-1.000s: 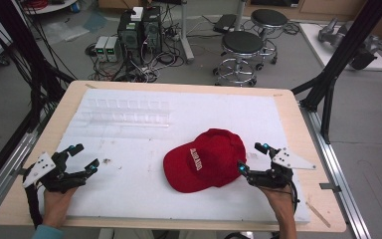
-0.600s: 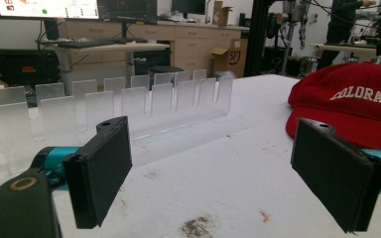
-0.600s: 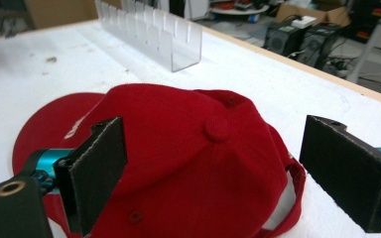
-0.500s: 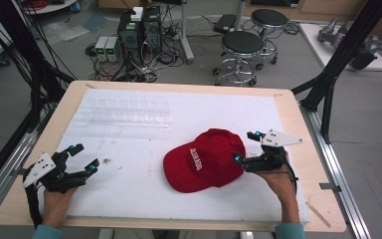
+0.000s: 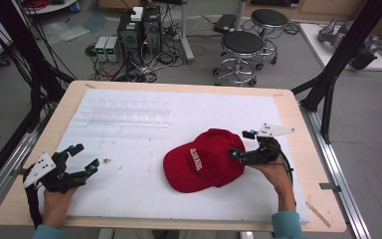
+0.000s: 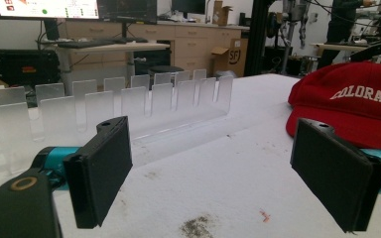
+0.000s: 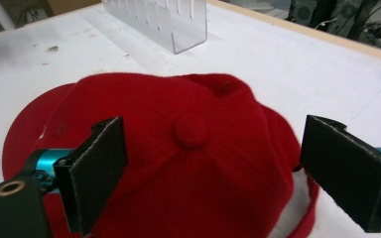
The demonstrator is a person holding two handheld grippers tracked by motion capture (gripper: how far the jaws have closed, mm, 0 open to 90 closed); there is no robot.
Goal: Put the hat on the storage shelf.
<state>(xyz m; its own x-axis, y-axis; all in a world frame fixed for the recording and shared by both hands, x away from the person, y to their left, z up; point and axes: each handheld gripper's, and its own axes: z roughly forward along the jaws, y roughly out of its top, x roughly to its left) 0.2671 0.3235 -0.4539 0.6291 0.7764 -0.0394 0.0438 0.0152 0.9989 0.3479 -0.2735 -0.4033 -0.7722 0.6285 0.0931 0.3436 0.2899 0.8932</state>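
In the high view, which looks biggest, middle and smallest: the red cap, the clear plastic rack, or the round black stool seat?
1. Clear plastic rack
2. Red cap
3. Black stool seat, though it stands farther back, so it may only look smallest.

Grey floor [image 5: 368, 129], stools [image 5: 243, 42], computers [image 5: 140, 30] behind.

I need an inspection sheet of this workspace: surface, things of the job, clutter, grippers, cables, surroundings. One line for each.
Surface: white mat on a wooden table, with small dark specks.
Job's things: red cap lying right of centre; clear slotted rack at the far left.
Clutter: nothing seen.
Grippers: left gripper open, near the left edge, apart from the cap; right gripper open, jaws on either side of the cap's crown.
Cables: one trails from the right gripper along the hand; a tangle on the floor.
Surroundings: stools, computer boxes, black frame posts.
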